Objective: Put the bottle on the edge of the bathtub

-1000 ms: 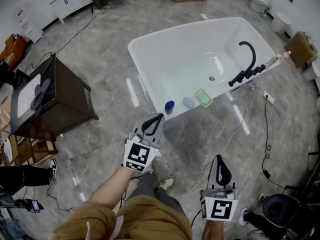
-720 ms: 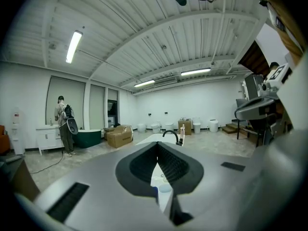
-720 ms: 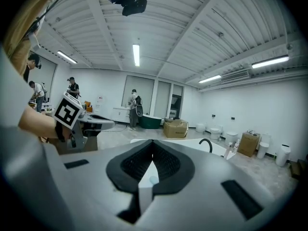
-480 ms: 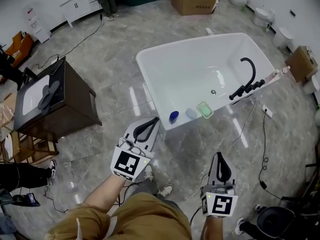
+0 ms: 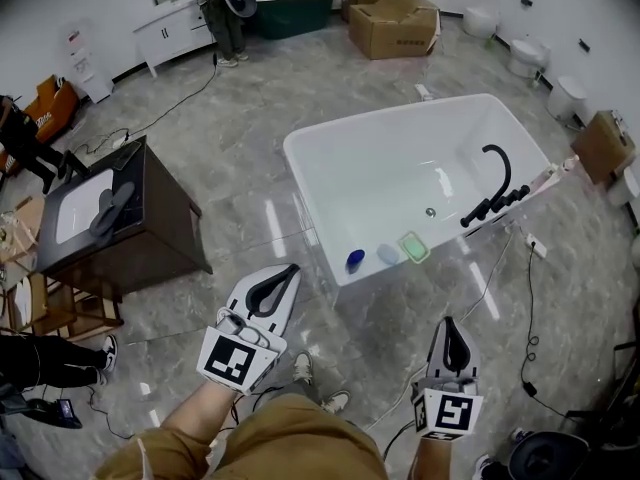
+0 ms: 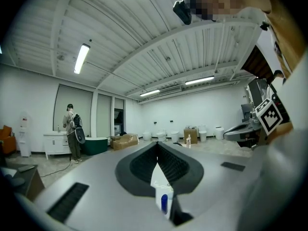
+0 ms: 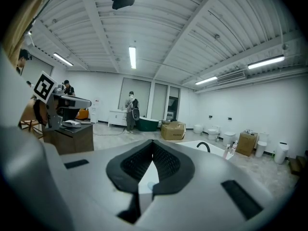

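Left gripper (image 5: 291, 268) at lower centre-left of the head view, right gripper (image 5: 449, 321) at lower right; jaws of each closed tip to tip, nothing gripped. Both well apart from the white bathtub (image 5: 370, 178) at centre right of the frame. Small blue bottle (image 5: 355, 259) standing on the near rim of the bathtub, just beside a pale blue object (image 5: 388, 254) and a green soap dish (image 5: 412, 247). Black faucet (image 5: 495, 183) on the right rim.
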Available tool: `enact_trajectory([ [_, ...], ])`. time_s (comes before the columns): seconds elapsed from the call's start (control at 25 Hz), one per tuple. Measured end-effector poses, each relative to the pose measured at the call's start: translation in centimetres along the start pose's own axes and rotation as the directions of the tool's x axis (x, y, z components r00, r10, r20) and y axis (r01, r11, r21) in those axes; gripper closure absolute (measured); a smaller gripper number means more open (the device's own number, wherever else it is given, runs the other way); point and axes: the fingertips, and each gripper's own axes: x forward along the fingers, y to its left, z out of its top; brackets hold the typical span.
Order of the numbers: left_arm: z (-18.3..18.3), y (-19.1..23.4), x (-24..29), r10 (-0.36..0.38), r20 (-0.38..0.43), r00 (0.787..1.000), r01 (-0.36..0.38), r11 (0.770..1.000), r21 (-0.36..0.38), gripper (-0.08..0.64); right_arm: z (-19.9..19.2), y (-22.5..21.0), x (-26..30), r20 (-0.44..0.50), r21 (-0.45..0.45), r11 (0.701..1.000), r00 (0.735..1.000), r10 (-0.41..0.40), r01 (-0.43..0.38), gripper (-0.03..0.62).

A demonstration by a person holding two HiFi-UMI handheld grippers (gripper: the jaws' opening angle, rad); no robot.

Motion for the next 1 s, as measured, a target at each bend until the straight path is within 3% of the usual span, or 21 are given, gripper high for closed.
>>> enact_trajectory([
  [0.36, 2.2, 1.8, -3.6, 0.030, 0.026, 0.999, -0.031, 0.999, 0.038, 0.552, 1.6, -0.6, 0.4, 0.026, -0.013, 1.000, 1.000, -0.017, 0.017, 0.588],
  [0.72, 2.3, 3.9, -5.7, 0.117, 0.047, 0.992, -0.117, 0.993, -0.001, 0.552, 3.5, -0.7, -0.9, 0.076, 0.003, 1.000, 0.997, -0.008, 0.008, 0.588],
  [1.0, 2.6, 4.0, -5.2, 0.126, 0.074, 0.989, -0.126, 0.992, -0.009, 0.552, 4.8, -1.4, -1.4, 0.112, 0.012, 0.999, 0.993, -0.038, 0.037, 0.588],
])
